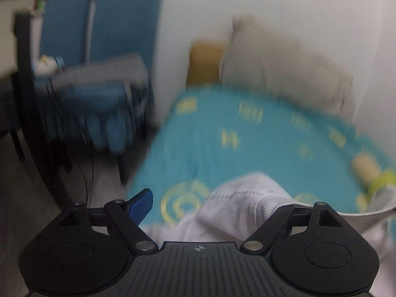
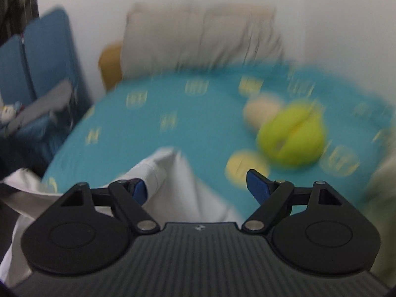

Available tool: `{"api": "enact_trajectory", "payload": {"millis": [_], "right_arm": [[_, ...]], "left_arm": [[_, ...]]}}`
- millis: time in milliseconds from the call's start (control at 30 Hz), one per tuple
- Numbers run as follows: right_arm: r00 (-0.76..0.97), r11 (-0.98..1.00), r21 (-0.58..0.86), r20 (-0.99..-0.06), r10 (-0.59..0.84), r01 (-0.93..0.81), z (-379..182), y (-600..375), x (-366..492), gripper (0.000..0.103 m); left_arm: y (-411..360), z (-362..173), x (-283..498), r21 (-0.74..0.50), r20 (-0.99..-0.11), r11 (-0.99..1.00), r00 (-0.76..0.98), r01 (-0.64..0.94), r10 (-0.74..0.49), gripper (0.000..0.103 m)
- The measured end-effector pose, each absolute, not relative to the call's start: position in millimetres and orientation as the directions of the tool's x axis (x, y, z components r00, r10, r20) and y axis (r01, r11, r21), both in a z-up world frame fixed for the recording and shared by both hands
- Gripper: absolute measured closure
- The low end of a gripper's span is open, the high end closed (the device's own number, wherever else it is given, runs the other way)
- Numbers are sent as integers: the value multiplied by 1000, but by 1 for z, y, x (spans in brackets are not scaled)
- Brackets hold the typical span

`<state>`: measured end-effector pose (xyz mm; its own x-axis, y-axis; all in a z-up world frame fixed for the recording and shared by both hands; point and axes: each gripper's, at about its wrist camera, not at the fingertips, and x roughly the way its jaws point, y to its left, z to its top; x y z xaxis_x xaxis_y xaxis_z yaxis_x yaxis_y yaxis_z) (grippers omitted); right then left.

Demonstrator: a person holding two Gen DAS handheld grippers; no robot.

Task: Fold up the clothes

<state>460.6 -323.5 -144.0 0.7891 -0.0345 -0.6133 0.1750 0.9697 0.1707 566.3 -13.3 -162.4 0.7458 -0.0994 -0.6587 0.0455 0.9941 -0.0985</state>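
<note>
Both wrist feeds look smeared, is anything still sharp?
Left wrist: bed sheet and chairs motion-blurred; only the left gripper body and near white garment are crisp. Right wrist: same, the green toy badly smeared.

left gripper (image 1: 217,205) right finger hidden by white garment (image 1: 247,198); bed blurred, perhaps motion.

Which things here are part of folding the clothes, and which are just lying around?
For the job: white garment, left tool, right tool, teal bedspread as the folding surface.

Lying about: lime-green plush toy, beige pillows, blue chairs, grey item on the chair seat.
</note>
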Motion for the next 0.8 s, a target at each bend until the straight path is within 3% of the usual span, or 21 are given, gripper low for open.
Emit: {"api": "enact_trajectory", "payload": {"millis": [100, 133, 167, 400, 667, 800], "right_arm": [[698, 949, 308, -693, 180, 62, -168, -310, 477, 13], [708, 946, 323, -676, 202, 39, -166, -304, 476, 7], [719, 942, 336, -659, 221, 18, -163, -299, 474, 7], [862, 925, 377, -486, 145, 57, -107, -287, 415, 9], [902, 943, 333, -409, 135, 10, -49, -261, 276, 9], [920, 951, 310, -369, 132, -11, -20, -249, 206, 9]], "left_arm": [[-13, -175, 582, -131, -726, 982, 661, 139, -191, 14], [-13, -176, 583, -144, -731, 975, 646, 168, -220, 9], [-12, -176, 583, -157, -735, 968, 632, 197, -248, 8], [7, -119, 506, -174, -631, 955, 717, 241, -296, 6], [51, -24, 325, -185, -491, 956, 821, 229, -292, 3], [89, 4, 246, -256, -470, 952, 839, 167, -273, 4]]}}
